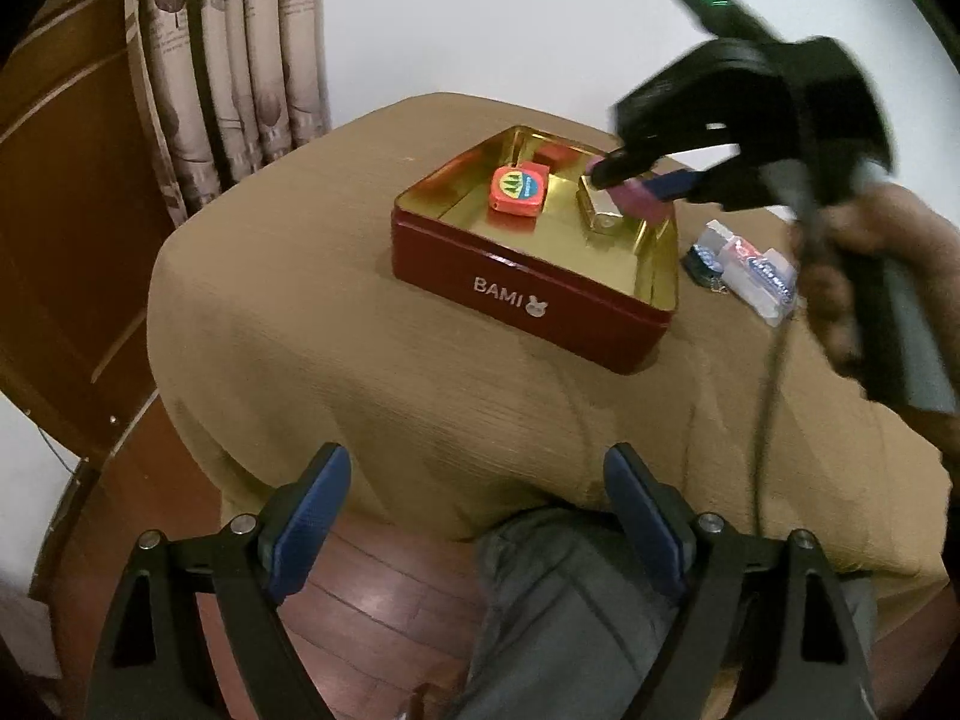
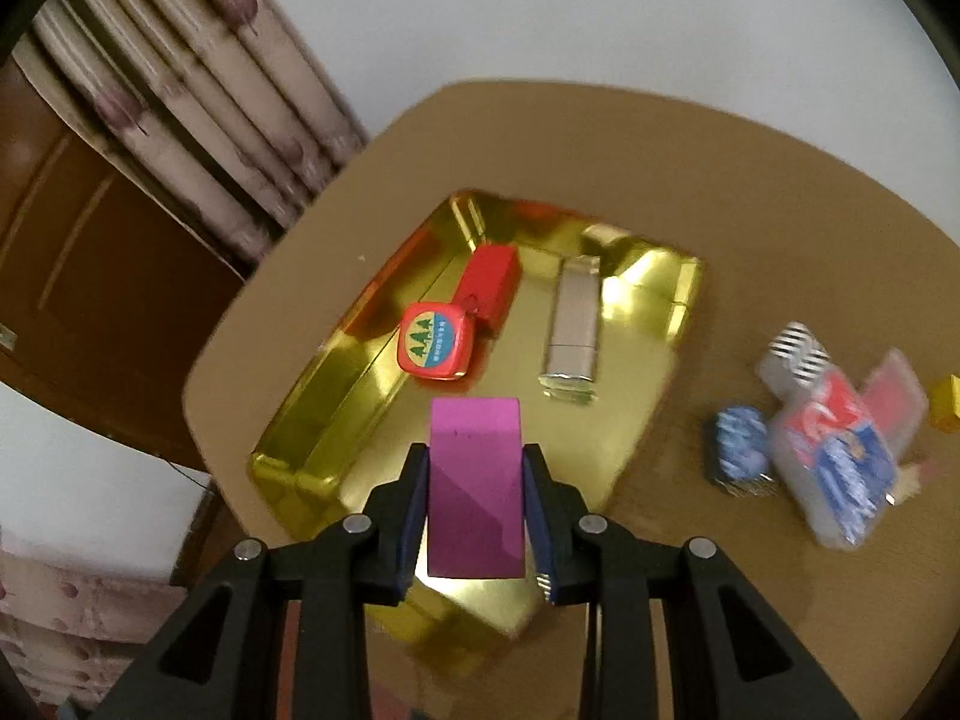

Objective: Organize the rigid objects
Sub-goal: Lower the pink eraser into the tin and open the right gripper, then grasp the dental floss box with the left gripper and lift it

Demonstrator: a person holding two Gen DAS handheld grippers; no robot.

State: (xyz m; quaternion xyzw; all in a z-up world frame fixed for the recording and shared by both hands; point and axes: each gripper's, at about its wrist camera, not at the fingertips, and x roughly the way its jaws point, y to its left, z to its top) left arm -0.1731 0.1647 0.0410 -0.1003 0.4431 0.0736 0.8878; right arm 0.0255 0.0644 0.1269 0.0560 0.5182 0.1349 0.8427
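Note:
A red tin marked BAMI (image 1: 516,294) with a gold inside (image 2: 336,384) stands on the tan-covered table. In it lie an orange tape measure (image 1: 518,187) (image 2: 436,342), a red block (image 2: 489,285) and a silver bar (image 2: 573,318) (image 1: 600,207). My right gripper (image 2: 477,468) (image 1: 636,180) is shut on a magenta block (image 2: 474,480) (image 1: 639,197) and holds it above the tin's near-right part. My left gripper (image 1: 477,480) is open and empty, back from the table's front edge.
To the right of the tin lie a clear plastic box with red and blue print (image 2: 840,450) (image 1: 753,276), a blue-patterned small object (image 2: 741,444) (image 1: 702,261), a striped piece (image 2: 798,348) and a yellow item (image 2: 948,402). Curtains (image 1: 240,60) and a wooden door (image 2: 90,276) stand left.

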